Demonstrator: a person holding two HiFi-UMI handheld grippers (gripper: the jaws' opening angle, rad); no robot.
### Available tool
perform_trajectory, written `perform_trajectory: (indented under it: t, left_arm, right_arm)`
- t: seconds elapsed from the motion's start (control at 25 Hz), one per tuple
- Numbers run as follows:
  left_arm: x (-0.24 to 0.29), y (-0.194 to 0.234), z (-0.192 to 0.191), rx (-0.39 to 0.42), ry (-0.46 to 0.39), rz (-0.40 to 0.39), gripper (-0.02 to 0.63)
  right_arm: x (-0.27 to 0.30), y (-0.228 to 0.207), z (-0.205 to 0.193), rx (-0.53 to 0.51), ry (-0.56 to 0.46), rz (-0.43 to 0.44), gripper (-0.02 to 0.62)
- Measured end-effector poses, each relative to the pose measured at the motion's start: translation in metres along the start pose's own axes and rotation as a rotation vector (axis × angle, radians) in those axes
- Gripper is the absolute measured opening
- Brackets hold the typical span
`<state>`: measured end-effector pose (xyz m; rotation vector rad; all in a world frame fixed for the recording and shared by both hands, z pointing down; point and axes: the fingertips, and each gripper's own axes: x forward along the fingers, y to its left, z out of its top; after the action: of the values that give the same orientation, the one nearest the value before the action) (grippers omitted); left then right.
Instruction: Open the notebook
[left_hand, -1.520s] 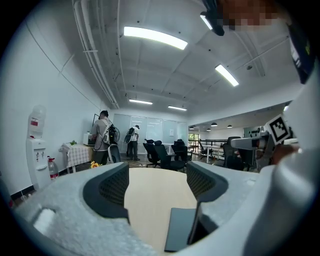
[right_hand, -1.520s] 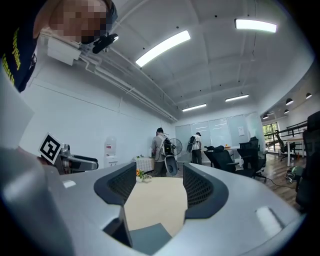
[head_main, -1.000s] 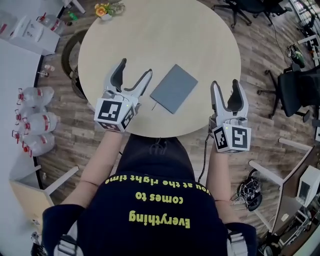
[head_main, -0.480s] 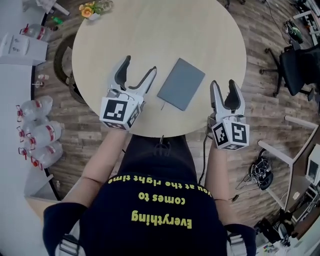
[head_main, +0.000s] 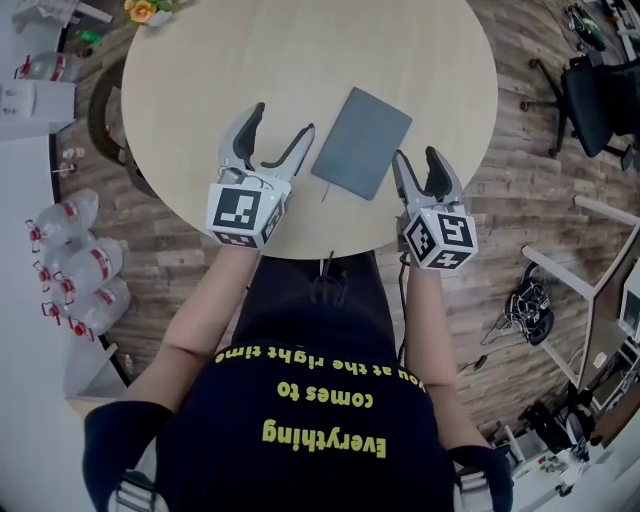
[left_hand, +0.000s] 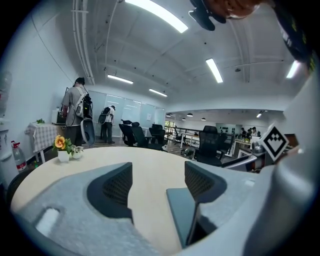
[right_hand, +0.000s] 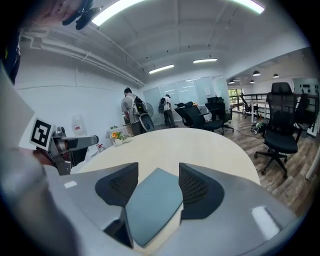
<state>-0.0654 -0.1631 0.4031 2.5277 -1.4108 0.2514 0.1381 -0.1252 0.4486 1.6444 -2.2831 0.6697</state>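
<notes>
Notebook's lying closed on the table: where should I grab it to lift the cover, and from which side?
Probably the cover's near right corner, coming in low from the near side with the right gripper, which points at it. The notebook lies flat and thin; its spine side isn't clear.

Closed grey notebook (head_main: 362, 142), flat, askew near round table's (head_main: 200, 60) near edge

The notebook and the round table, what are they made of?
Notebook: matte grey cover, maybe card or faux leather; the colour is even, with no shine.
Table: smooth pale top, probably wood or wood-look laminate; it is light beige, and the grain is too faint to tell.
</notes>
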Motion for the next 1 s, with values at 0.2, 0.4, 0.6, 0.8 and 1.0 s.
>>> perform_trajectory:
  t: [0.2,0.4,0.6,0.8,1.0]
  left_arm:
    - [0.005,-0.004,-0.018,0.010,0.037,-0.015,0.305]
    - [0.013,0.000,-0.033,0.012,0.067,-0.014,0.305]
    - [0.018,-0.001,-0.045,0.014,0.099,-0.018,0.305]
    - [0.019,-0.006,-0.048,0.021,0.112,-0.035,0.305]
    - [0.020,-0.009,-0.048,0.026,0.120,-0.046,0.305]
  right_arm:
    - [0.014,-0.002,-0.047,-0.010,0.126,-0.008,0.261]
    - [0.027,-0.006,-0.080,0.021,0.208,-0.011,0.259]
    - [0.038,-0.006,-0.108,0.060,0.275,0.009,0.259]
    - [0.042,-0.005,-0.133,0.091,0.341,0.011,0.259]
    - [0.042,-0.005,-0.145,0.132,0.370,0.017,0.259]
